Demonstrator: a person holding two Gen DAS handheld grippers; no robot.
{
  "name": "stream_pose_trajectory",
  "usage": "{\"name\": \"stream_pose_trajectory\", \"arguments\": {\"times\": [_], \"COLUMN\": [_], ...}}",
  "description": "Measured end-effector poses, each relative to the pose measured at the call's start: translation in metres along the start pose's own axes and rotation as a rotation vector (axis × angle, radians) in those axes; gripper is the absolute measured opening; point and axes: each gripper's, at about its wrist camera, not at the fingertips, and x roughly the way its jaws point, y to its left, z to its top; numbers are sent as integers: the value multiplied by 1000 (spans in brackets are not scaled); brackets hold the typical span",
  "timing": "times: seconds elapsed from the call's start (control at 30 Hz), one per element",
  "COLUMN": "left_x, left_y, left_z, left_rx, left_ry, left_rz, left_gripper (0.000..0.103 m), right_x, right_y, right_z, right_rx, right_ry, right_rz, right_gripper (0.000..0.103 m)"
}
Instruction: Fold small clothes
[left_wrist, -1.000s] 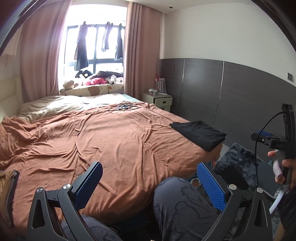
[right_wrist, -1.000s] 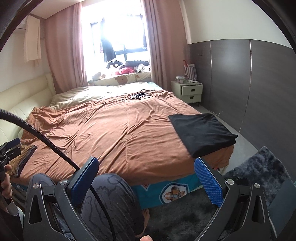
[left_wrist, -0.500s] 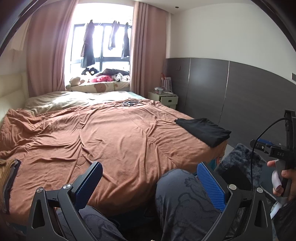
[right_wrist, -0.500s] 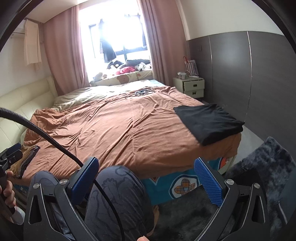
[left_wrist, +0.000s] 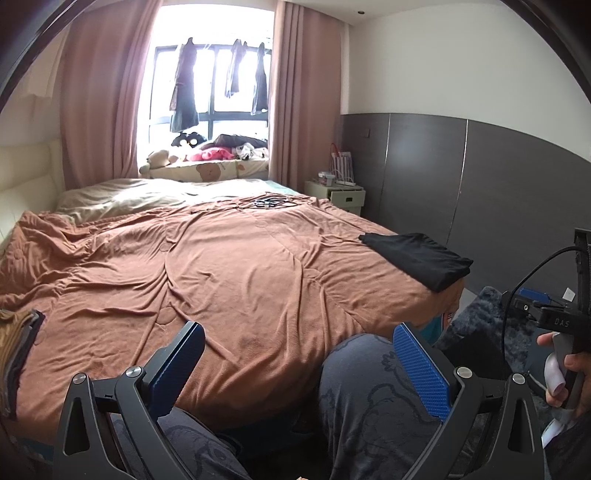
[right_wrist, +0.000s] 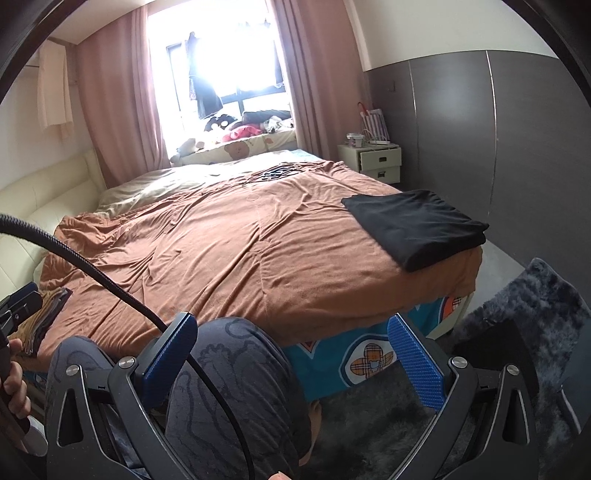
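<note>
Rust-brown, softly wrinkled bedding (left_wrist: 229, 266) covers the wide bed, its middle bare as folding space, a flat black folded garment (right_wrist: 413, 225) parked at the right corner and a small brown stack of clothes (left_wrist: 16, 347) at the left edge — left hand-held gripper (left_wrist: 295, 363) and right hand-held gripper (right_wrist: 291, 356) both spread wide, empty.

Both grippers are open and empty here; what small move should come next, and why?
Probably swing the left gripper toward the unfolded pile of clothes at the bed's left edge: the black garment already lies folded, and the right gripper holds nothing.
</note>
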Motion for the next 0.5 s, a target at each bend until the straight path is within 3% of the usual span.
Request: {"name": "stream_pose_trajectory", "arguments": {"times": [0.5], "left_x": [-7], "left_y": [4], "left_z": [-2], "left_rx": [-5], "left_ry": [-7], "left_rz": [14], "left_gripper": [103], "right_x": [-5], "right_y": [3], "right_z": [0], "right_rx": [-4], "right_ry": [2], "right_rz": [-27], "right_gripper": [103]}}
